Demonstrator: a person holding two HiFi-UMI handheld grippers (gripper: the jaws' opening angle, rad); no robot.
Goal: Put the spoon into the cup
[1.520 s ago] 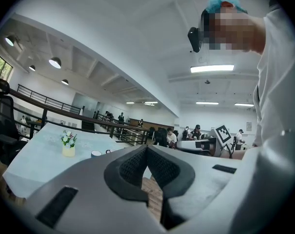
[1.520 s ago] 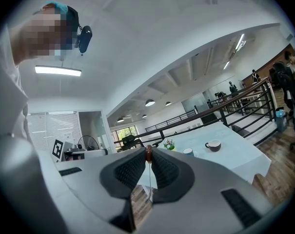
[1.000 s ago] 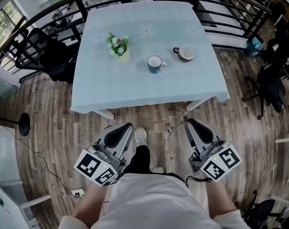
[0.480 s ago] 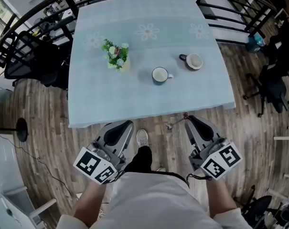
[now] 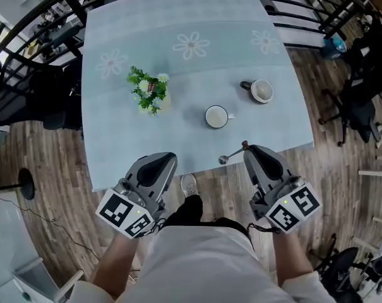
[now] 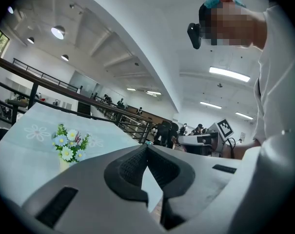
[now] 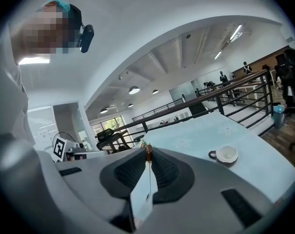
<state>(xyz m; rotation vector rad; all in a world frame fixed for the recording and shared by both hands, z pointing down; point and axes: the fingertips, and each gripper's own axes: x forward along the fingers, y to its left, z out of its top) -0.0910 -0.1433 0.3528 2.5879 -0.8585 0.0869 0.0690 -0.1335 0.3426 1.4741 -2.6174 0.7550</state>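
Observation:
A blue cup [image 5: 216, 116] with a white inside stands near the front of the table [image 5: 115, 144]. My right gripper [image 5: 252, 151] is at the table's front edge, below and right of that cup, shut on a spoon [image 5: 232, 154]. The spoon's brown handle end sits between the jaws [image 7: 148, 153], and its metal bowl sticks out to the left over the table edge. My left gripper [image 5: 164, 161] hangs at the front edge further left. Its jaws [image 6: 146, 147] are closed with nothing between them.
A second cup [image 5: 261, 91] stands right of and behind the blue one and also shows in the right gripper view [image 7: 225, 155]. A small pot of flowers [image 5: 149, 94] is at the left. Black railings [image 5: 33, 17] and office chairs [image 5: 361, 112] surround the table.
The person has stepped toward the table. It has slid nearer in the head view, and both grippers now reach its front edge. The spoon stays held in the right gripper.

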